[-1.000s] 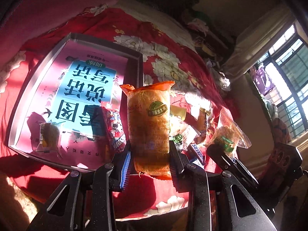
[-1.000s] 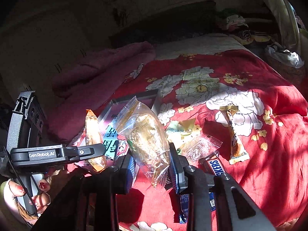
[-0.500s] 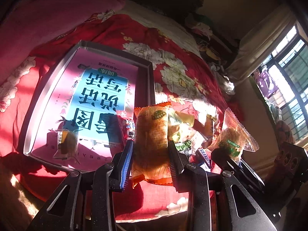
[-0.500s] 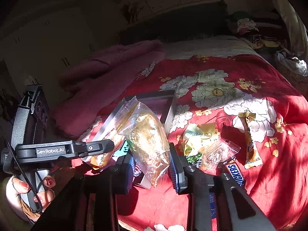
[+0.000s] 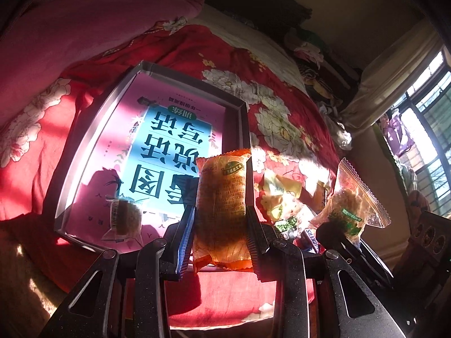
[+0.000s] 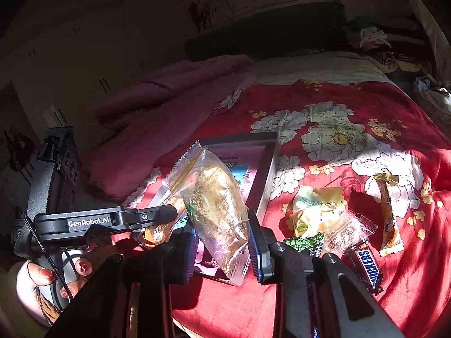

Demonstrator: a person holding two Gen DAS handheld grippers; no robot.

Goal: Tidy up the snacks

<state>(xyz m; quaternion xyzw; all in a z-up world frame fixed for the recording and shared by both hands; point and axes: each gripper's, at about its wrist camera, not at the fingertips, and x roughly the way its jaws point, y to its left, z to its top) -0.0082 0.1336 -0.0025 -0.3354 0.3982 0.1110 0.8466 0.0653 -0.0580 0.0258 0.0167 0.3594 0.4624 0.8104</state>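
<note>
Surface: red floral bedspread (image 5: pixel 276 124), strong sunlight from a window at right; pink blanket (image 5: pixel 84 28) bunched at the far left.
Left wrist view, tray: grey tray (image 5: pixel 242 129) lying on the bedspread, a pink and blue book cover (image 5: pixel 169 138) filling its floor.
Left wrist view, in tray: one small clear-wrapped snack (image 5: pixel 124 219) at the near left corner.
Left wrist view, left gripper (image 5: pixel 220 219): jaws pinching an orange snack packet (image 5: pixel 222 197) by both long sides; packet upright, above the tray's near right corner.
Left wrist view, right side: right gripper holds a clear pastry bag (image 5: pixel 352 205) over the loose pile.
Right wrist view, right gripper (image 6: pixel 222 236): jaws clamped on the clear pastry bag (image 6: pixel 217 205), tilted left, above the tray's near edge (image 6: pixel 265 180).
Right wrist view, left gripper body (image 6: pixel 107 219): at left, level with the bag; person's hand (image 6: pixel 53 278) with red nails below it.
Right wrist view, loose snacks on bedspread: yellow packet (image 6: pixel 315 208), green wrapper (image 6: pixel 304 242), small clear packet (image 6: pixel 346 231), Snickers bar (image 6: pixel 366 264), tan stick packet (image 6: pixel 389 214) well right of the tray.
</note>
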